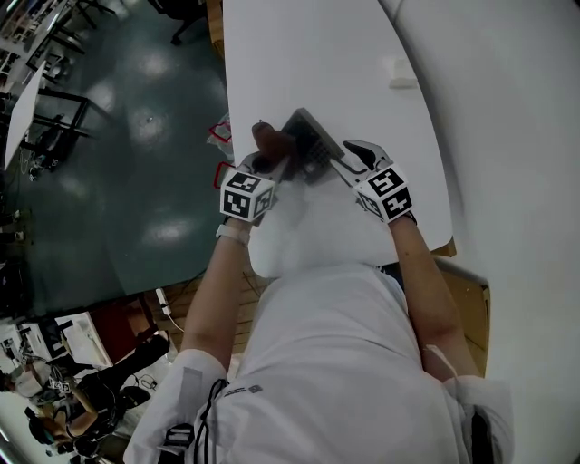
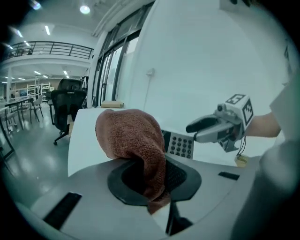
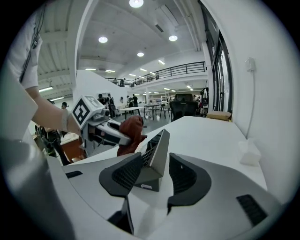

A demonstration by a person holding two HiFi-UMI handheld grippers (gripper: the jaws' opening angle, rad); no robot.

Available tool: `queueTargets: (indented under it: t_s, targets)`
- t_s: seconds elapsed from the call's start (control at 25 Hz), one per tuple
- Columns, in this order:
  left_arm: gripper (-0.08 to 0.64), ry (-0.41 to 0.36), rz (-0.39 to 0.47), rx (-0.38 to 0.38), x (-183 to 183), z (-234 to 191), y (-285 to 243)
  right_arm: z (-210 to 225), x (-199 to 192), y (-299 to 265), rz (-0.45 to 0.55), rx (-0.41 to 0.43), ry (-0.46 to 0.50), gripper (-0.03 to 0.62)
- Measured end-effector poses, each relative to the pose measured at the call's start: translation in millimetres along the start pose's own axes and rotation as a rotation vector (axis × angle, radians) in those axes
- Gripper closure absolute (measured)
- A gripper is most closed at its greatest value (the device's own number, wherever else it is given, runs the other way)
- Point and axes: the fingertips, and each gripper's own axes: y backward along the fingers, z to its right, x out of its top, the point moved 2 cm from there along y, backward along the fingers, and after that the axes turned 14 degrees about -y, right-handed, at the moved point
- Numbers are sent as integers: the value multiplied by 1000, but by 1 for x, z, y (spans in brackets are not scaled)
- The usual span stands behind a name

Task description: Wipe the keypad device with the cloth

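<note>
Your left hand-held gripper (image 2: 151, 182) is clenched on the brown cloth (image 2: 133, 140), which is held up just beside the keypad device (image 3: 158, 151). The device sits tilted on the white desk (image 3: 208, 136), between the jaws of your right hand-held gripper (image 3: 157, 165). Those jaws are released, with one pad clear of it.

A white bench (image 1: 299, 54) runs along a white wall (image 1: 507, 109). 1 small pale box (image 1: 402, 74) sits on it near the wall, and a cardboard box (image 2: 111, 104) rests at its far end. Beside the bench lies a glossy teal floor (image 1: 118, 181). 1 dark office chair (image 2: 65, 105) stands there, below a railed mezzanine (image 2: 51, 47). Round ceiling lights (image 3: 136, 3) glow overhead.
</note>
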Motion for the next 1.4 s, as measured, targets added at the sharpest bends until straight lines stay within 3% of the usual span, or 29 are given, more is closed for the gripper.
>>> queueTargets:
  t_s: [0.08, 0.16, 0.32, 0.4, 0.6, 0.8, 1.04, 1.2, 1.4]
  targets:
    - [503, -22, 44, -18, 23, 1, -2, -3, -3, 5, -9, 20, 8, 425]
    - [503, -59, 66, -40, 41, 3, -8, -7, -8, 5, -63, 34, 87, 422]
    - [503, -132, 54, -77, 59, 8, -24, -7, -18, 1, -198, -30, 420, 422]
    - [503, -141, 44, -86, 60, 9, -31, -7, -21, -3, -228, -35, 529, 423]
    - [503, -105, 68, -108, 67, 11, -39, -9, -25, -12, -257, -11, 646, 423]
    - [503, -107, 50, -165, 61, 26, -53, -10, -26, -14, -256, -5, 653, 423]
    - [505, 11, 120, -133, 54, 24, -56, -10, -26, -16, -281, -1, 645, 430]
    - [505, 11, 119, -134, 52, 25, -54, -11, -26, -15, -322, 4, 677, 430]
    - [505, 68, 118, -127, 40, 22, -53, -9, -27, -14, -309, 4, 658, 430]
